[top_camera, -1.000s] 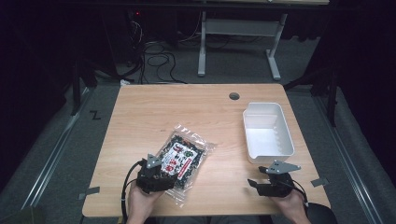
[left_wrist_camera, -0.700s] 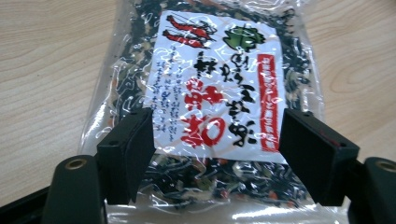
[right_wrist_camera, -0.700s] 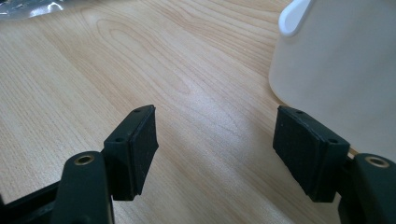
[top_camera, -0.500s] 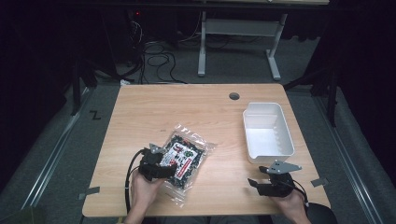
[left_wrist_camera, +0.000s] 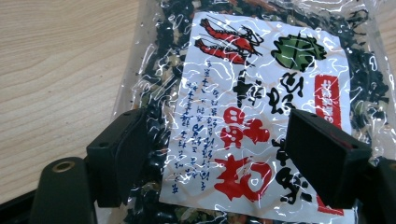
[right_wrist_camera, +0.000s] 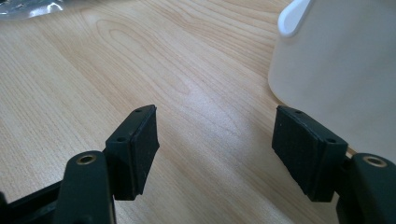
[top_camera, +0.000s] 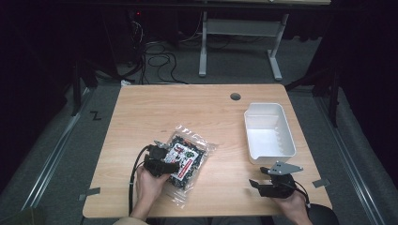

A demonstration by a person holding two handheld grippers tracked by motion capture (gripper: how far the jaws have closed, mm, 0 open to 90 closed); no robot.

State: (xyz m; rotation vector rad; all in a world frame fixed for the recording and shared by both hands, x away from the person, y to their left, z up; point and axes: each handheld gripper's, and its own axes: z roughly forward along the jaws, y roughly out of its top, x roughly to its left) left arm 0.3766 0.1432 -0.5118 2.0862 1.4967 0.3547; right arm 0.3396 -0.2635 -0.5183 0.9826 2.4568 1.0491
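Straddling seaweed packet [left_wrist_camera: 261, 116] w/ left gripper [left_wrist_camera: 219, 154] jaws wide, nothing clamped, right gripper [right_wrist_camera: 215, 140] wide, empty, white bin [top_camera: 270, 133] empty nearby.

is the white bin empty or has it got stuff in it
Empty: the high view shows the white bin with a bare white floor inside. The snack bag lies flat on the table, outside it.

White tub [top_camera: 270, 129] on wooden table [top_camera: 141, 112], right side.

We see L gripper [top_camera: 164, 161] at lower left of high view, jaws wide apart, hand [top_camera: 149, 185] gripping it from below. R gripper [top_camera: 267, 183] at lower right, jaws spread too.
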